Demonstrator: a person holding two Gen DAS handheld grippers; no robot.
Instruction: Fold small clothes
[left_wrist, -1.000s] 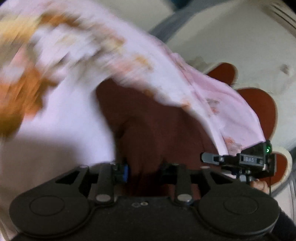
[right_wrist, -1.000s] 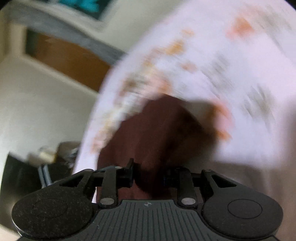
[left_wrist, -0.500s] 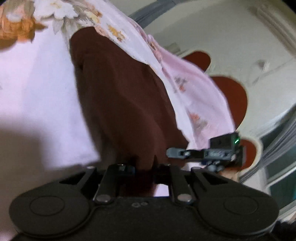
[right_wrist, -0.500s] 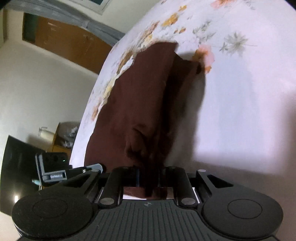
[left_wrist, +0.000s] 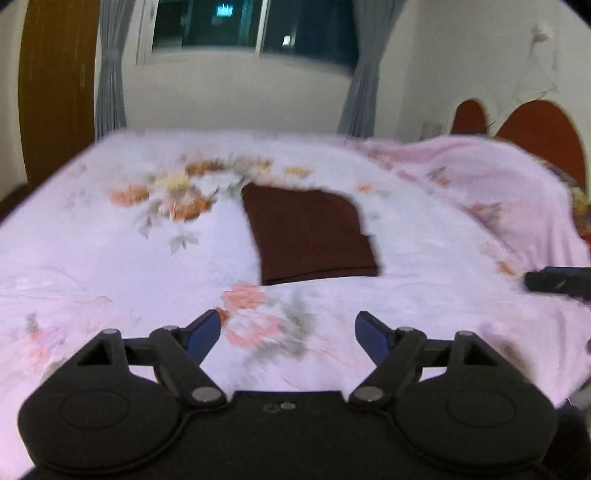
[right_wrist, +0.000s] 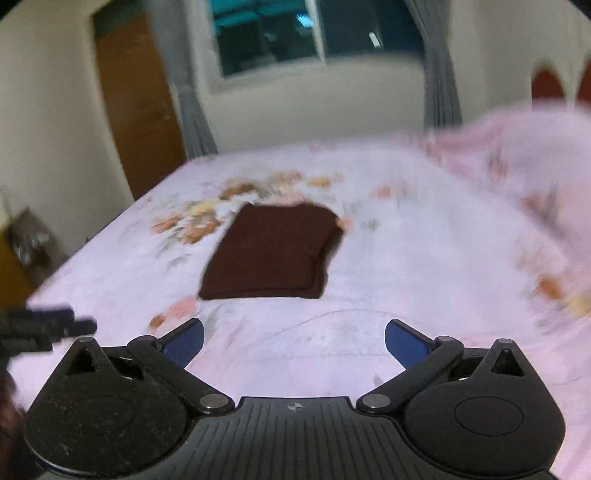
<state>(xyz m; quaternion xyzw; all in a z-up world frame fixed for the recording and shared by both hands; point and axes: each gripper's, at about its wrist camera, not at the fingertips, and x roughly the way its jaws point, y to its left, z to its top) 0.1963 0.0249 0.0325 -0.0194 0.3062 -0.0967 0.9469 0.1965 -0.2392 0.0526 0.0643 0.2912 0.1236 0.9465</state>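
Lying flat ahead of both sets of fingers, the dark maroon folded cloth rectangle (left_wrist: 312, 236) (right_wrist: 271, 253) sits on the pale pink floral bedsheet (left_wrist: 110, 254) (right_wrist: 424, 258), well apart from either tool. Left gripper (left_wrist: 288, 334): jaws have just been opening, now spread wide, only sheet between the blue-padded fingers (left_wrist: 201, 332). Right gripper (right_wrist: 293, 341): same, jaws just opened, fully spread, nothing held. Frames are motion-blurred. Each gripper's tip shows at the edge of the other's view.
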